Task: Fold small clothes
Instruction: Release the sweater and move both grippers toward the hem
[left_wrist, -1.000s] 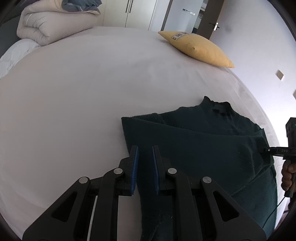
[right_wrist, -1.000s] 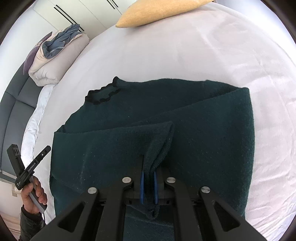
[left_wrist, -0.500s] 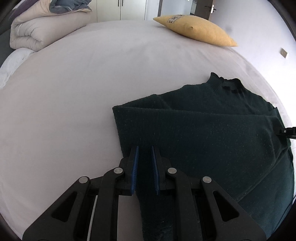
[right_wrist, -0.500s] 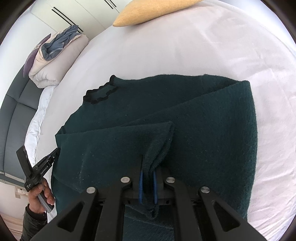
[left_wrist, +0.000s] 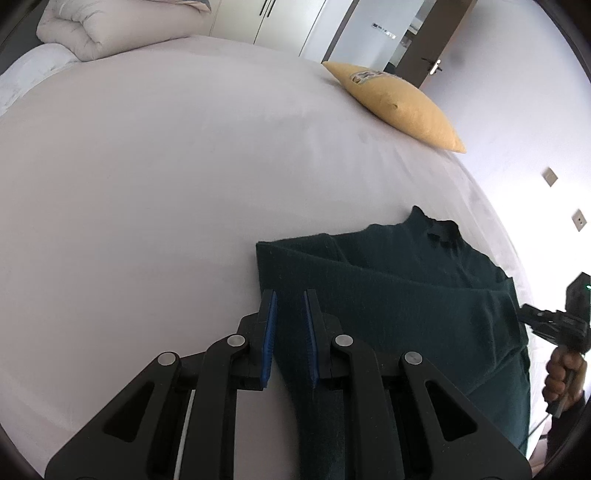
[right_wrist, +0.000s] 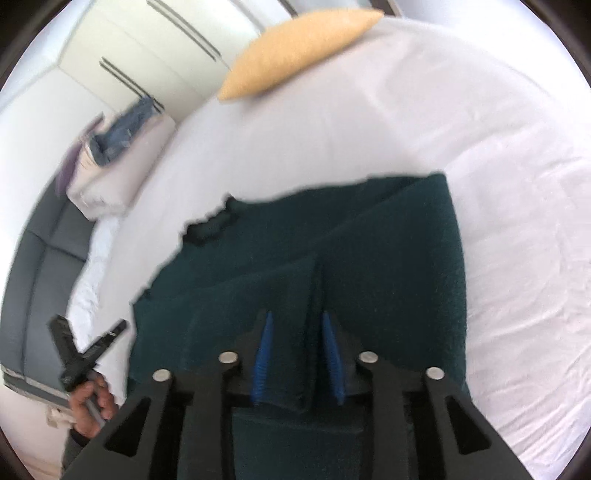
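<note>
The sweater lies near the bed's right edge, collar toward the cushion, one sleeve folded across the body. This looks like the end of the sleeve fold. The right gripper is opening, its pads parting from the sleeve fabric that sits loose between them. The left gripper is narrowly parted, with a strip of the sweater's left edge between the pads; I cannot tell if they press it. Next, probably, comes lifting clear and regripping the hem to fold it toward the collar.
</note>
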